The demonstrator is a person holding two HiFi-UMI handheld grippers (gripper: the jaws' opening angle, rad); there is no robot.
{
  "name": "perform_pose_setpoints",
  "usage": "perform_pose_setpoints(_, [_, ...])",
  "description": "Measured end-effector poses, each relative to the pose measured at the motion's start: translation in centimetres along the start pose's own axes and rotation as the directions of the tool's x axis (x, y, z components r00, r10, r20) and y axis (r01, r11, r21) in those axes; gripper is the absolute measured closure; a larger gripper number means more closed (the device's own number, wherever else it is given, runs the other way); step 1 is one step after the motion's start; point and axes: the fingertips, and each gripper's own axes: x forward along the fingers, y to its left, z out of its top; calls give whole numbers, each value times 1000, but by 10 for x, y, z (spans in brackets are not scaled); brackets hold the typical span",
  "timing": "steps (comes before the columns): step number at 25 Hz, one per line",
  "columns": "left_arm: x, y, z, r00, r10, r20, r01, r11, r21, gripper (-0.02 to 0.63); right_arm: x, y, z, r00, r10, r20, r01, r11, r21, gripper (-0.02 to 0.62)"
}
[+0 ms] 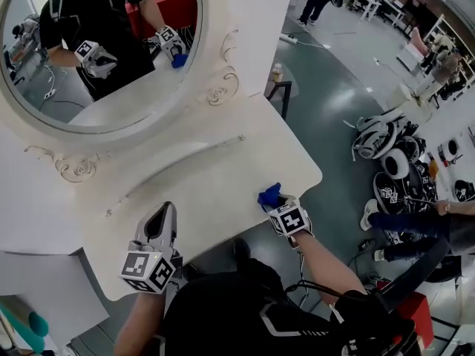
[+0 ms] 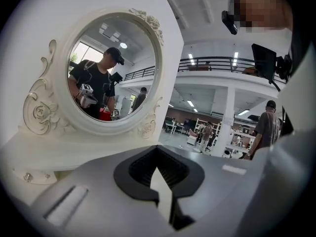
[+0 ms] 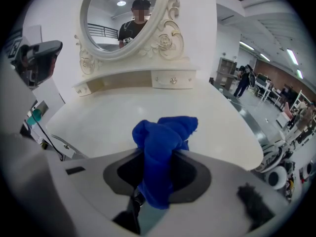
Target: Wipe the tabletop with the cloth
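Dressing table: a white vanity whose worktop (image 1: 223, 169) lies ahead of both pairs of jaws. Its curved front edge runs just under them.
Floor: grey (image 1: 334, 102), beyond the worktop's right end and to the right of the right jaws.
Mirror: oval, in a carved white frame (image 1: 126, 102). It stands at the back of the worktop, well ahead of the jaws. It lies up and to the left in the left gripper view (image 2: 113, 73) and straight ahead at the top of the right gripper view (image 3: 123, 19). A person in a black top and both grippers are reflected in it.
Drawers: a low white row with small knobs (image 3: 170, 79) under the mirror, far ahead of the right jaws.
Left gripper: (image 1: 165, 217) over the near left part of the worktop, pointing toward the mirror. Its jaws (image 2: 159, 167) are together at the tips and grip nothing.
Right gripper: (image 1: 278, 202) at the worktop's near right edge, well apart from the left one. Its jaws (image 3: 158, 167) are clamped on the cloth.
Cloth: blue and bunched (image 3: 163, 137), pinched between the right jaws and sticking out just ahead of their tips. It is over the worktop's near right edge (image 1: 269, 196). Whether it touches the surface cannot be told.
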Motion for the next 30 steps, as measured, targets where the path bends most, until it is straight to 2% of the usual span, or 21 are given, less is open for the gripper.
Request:
perform_pose_setpoints(4, [7, -9, -1, 1000, -26, -3, 26, 1000, 4, 597, -12, -2, -19, 1000, -2, -12, 2, 1000, 3, 459])
perform_pose_setpoints(9, [9, -12, 1, 1000, -12, 2, 12, 1000, 6, 598, -18, -8, -20, 998, 34, -50, -32, 999, 42, 459])
perform_pose_setpoints(11, [8, -10, 1, 1000, 7, 2, -7, 1000, 7, 598, -14, -14, 1, 999, 48, -12, -47, 998, 41, 459])
perform_pose_setpoints(15, [3, -1, -1, 997, 72, 2, -72, 997, -4, 597, 14, -33, 77, 993, 50, 103, -53, 998, 25, 459])
perform_pose_setpoints(20, [-8, 5, -4, 990, 143, -12, -143, 990, 5, 597, 66, -58, 150, 990, 35, 136, -37, 999, 7, 457])
perform_pose_setpoints(25, [-23, 16, -8, 976, 215, -25, -215, 977, 0, 597, 97, -72, 162, 994, 22, 107, -19, 999, -37, 459])
perform_pose_setpoints(27, [-23, 17, -9, 976, 216, -26, -216, 976, -6, 597, 97, -72, 157, 995, 26, 101, -21, 999, -48, 459])
perform_pose_setpoints(30, [-17, 13, -9, 982, 189, -30, -189, 982, -6, 597, 87, -73, 142, 996, 33, 79, -33, 999, -6, 459])
